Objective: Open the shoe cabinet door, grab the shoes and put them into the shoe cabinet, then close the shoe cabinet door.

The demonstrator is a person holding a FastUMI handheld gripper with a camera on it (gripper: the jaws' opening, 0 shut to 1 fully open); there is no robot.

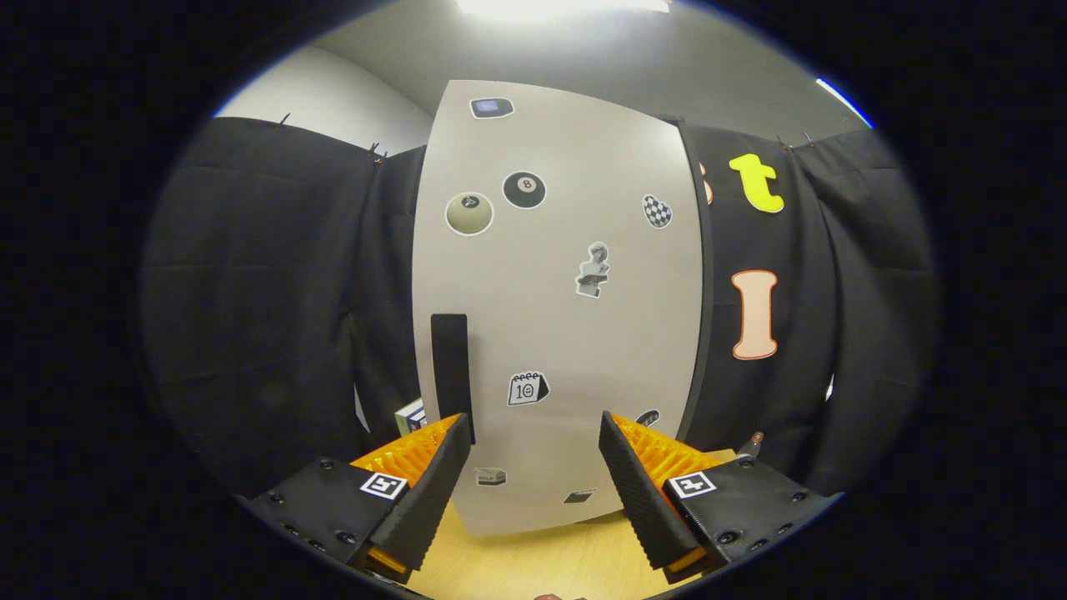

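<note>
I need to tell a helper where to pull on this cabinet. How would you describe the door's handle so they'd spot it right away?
Find the tall pale cabinet door standing on the wooden table against the black cloth. Look low on its left edge, just beyond the left finger of the open gripper. The handle is a plain dark upright bar, unlike the small picture stickers scattered over the rest of the door.

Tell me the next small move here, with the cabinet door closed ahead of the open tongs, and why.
Probably ease the tongs forward and toward the dark vertical handle on the shoe cabinet door, so the handle ends up between the fingers. The door looks closed, the fingers stand apart holding nothing, and the handle sits just beyond the left finger rather than between them.
</note>
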